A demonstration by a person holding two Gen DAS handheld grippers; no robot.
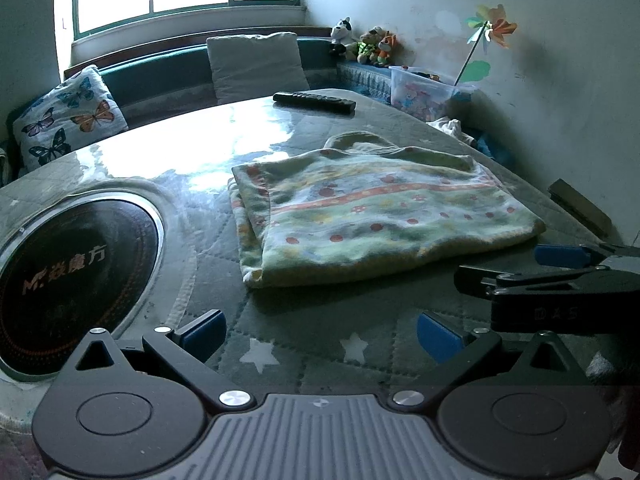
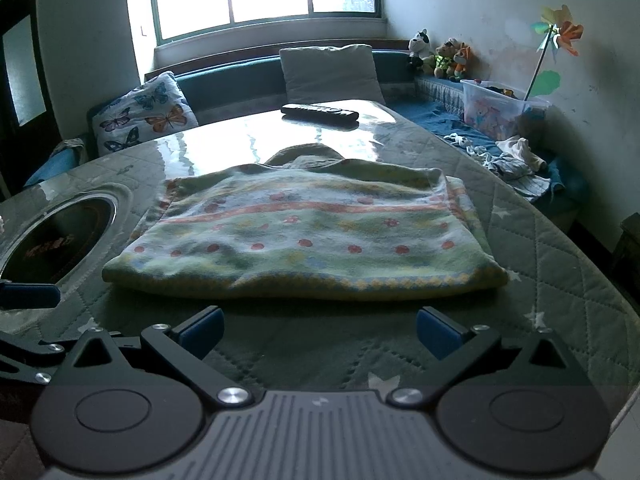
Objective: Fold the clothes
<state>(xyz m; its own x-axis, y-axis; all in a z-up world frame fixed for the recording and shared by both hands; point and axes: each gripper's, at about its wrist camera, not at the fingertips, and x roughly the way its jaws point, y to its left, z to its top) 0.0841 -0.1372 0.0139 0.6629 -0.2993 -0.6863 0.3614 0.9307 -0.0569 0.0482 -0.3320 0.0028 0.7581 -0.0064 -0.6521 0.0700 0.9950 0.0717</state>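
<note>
A folded knitted garment (image 1: 376,208) in pale green with red dots and a pink stripe lies flat on the quilted table cover (image 1: 304,344). In the right wrist view the same garment (image 2: 304,236) sits straight ahead, its hem just beyond the fingers. My left gripper (image 1: 320,332) is open and empty, a little short of the garment's near left corner. My right gripper (image 2: 320,330) is open and empty too, close to the hem. The right gripper's fingers (image 1: 560,254) also show at the right edge of the left wrist view.
A round black induction hob (image 1: 68,280) is set into the table at the left. A black remote (image 1: 314,102) lies at the table's far end. Cushions, soft toys, a plastic box (image 2: 500,110) and loose clothes (image 2: 516,160) sit on the bench beyond.
</note>
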